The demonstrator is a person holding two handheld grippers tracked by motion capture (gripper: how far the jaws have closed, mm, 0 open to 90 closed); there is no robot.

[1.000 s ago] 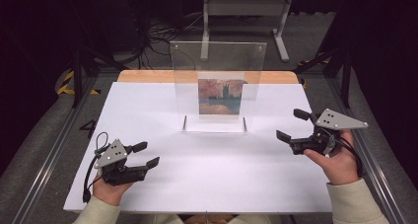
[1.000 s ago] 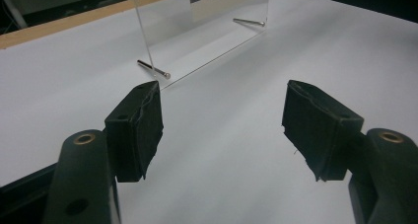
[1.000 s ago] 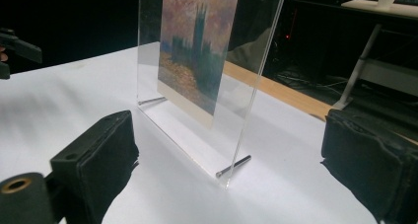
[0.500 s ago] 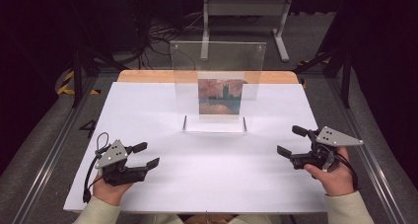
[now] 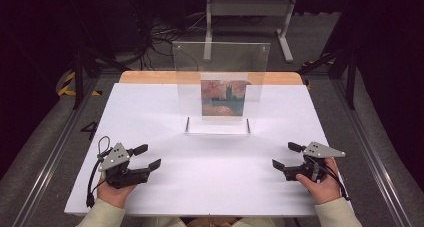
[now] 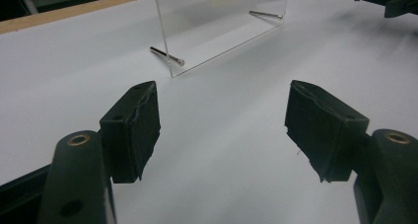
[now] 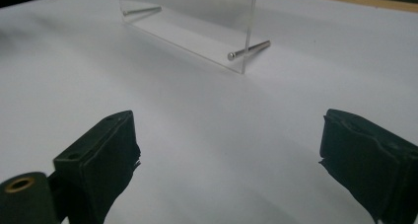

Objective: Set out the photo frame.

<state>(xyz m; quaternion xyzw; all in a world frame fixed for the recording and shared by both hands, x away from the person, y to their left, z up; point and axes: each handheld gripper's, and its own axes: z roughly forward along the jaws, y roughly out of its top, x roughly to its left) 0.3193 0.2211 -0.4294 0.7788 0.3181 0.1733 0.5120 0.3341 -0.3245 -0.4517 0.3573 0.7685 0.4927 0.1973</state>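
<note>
Two tongs, left [image 5: 148, 156] and right [image 5: 286, 155], gape empty; the clear acrylic frame [image 5: 220, 89] looks stiff, slippery, scratch-prone, so I'd grip its side edges.

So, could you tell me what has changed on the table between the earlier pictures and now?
The right gripper has come down in the person's hand from above the table to just over the white table top, jaws open and empty. Nothing was grasped or released. The left gripper stayed low at its place, open; the clear acrylic frame with its picture stands unmoved.
</note>
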